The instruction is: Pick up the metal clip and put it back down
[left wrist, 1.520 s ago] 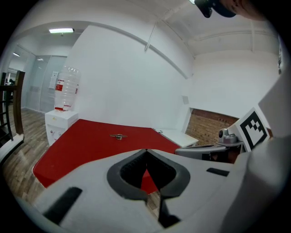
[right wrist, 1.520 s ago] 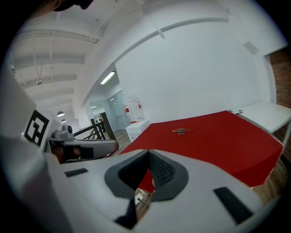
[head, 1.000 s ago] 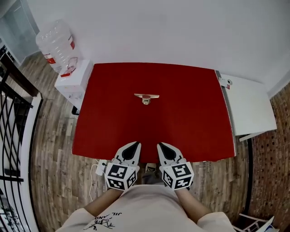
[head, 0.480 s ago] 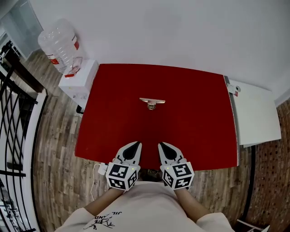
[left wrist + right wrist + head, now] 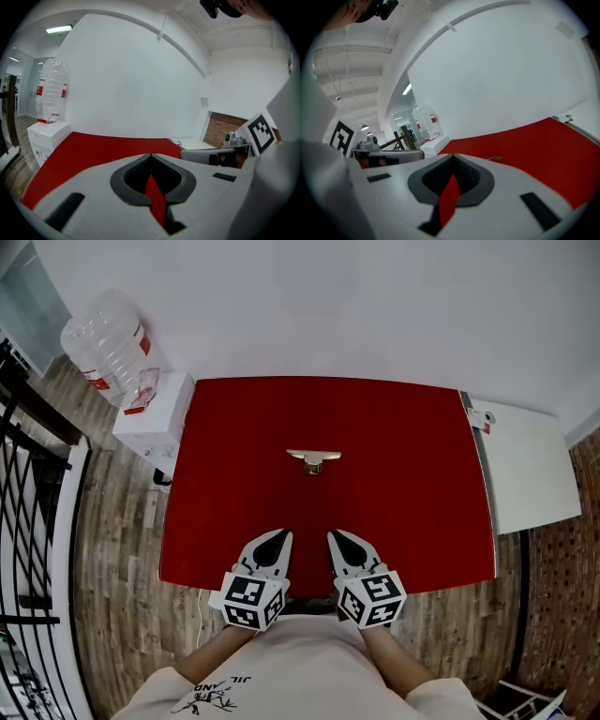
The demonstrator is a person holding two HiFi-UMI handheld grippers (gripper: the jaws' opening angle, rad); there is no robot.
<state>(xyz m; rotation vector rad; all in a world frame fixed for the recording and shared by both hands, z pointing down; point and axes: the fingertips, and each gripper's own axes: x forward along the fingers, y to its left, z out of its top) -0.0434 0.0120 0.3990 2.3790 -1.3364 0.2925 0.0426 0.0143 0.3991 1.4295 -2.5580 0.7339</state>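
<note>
The left hand-held gripper [image 5: 283, 534] and the right hand-held gripper [image 5: 334, 533] lie side by side over the near edge of the glossy red table [image 5: 403, 446]. Both are matt white plastic shells with dark grey ribbed pads. Each one's own view shows its pointed tips meeting – jaws closed, and only a sliver of red tabletop shows through the diamond-shaped gap behind them. Neither holds anything. A cube with black-and-white square markers [image 5: 251, 601] sits at the back of each, against the person's cream shirt [image 5: 300, 676].

The brass-coloured metal clip [image 5: 313, 458] lies on the table near its middle, well apart from both hand-held grippers. From the head view it reads as a flat bar with a small rounded piece below. The right gripper view catches it only as a thin golden glint [image 5: 495, 159] beyond the jaw – the left gripper view does not clearly show it.

Left of the table a clear plastic water bottle [image 5: 105, 338] stands tilted on a white dispenser [image 5: 155, 409]. A white side table [image 5: 530, 465] adjoins the right edge. Grey wood-plank flooring [image 5: 112, 549] and a black railing [image 5: 28, 521] show only from above.
</note>
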